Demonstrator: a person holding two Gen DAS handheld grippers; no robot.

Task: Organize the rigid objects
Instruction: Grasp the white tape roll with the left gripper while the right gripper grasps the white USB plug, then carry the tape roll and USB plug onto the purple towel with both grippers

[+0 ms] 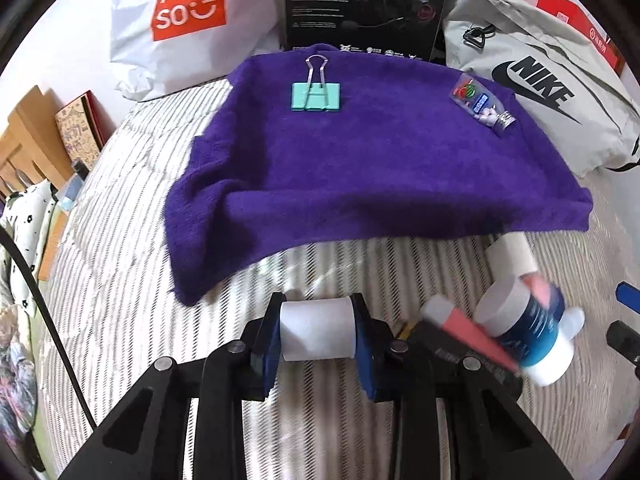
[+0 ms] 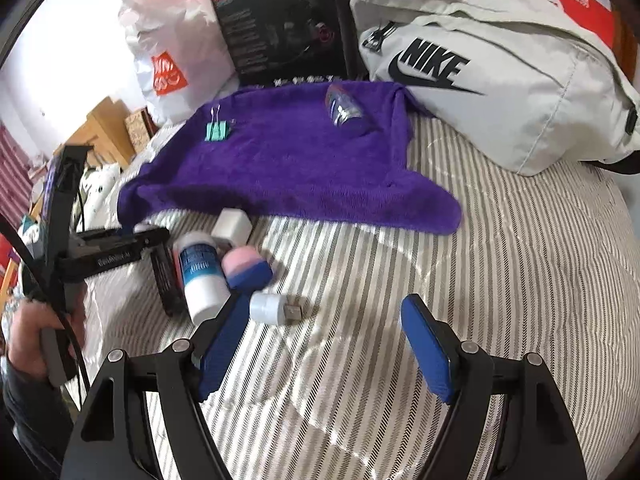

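Left wrist view: the left gripper (image 1: pixel 318 334) has its blue pads (image 1: pixel 267 346) pressed against both ends of a short white cylinder (image 1: pixel 318 334), which is clamped crosswise between them above the striped bedding (image 1: pixel 120 280). Just right of it lie a blue-and-white bottle (image 1: pixel 528 332) and a black-and-pink object (image 1: pixel 468 332), blurred. A purple towel (image 1: pixel 360 168) is spread further back, carrying a mint binder clip (image 1: pixel 317 96) and a small clear tube (image 1: pixel 480 104), well apart.

Right wrist view: the right gripper (image 2: pixel 320 344) stands wide, with nothing between its fingers (image 2: pixel 426 348). A small white plug (image 2: pixel 274 309) lies on the bedding just beside the left finger. The bottle, a pink-and-blue item (image 2: pixel 246 270) and a white block (image 2: pixel 232 226) are grouped near the towel's front edge. A hand (image 2: pixel 28 344) holds the left gripper's handle at the left edge.
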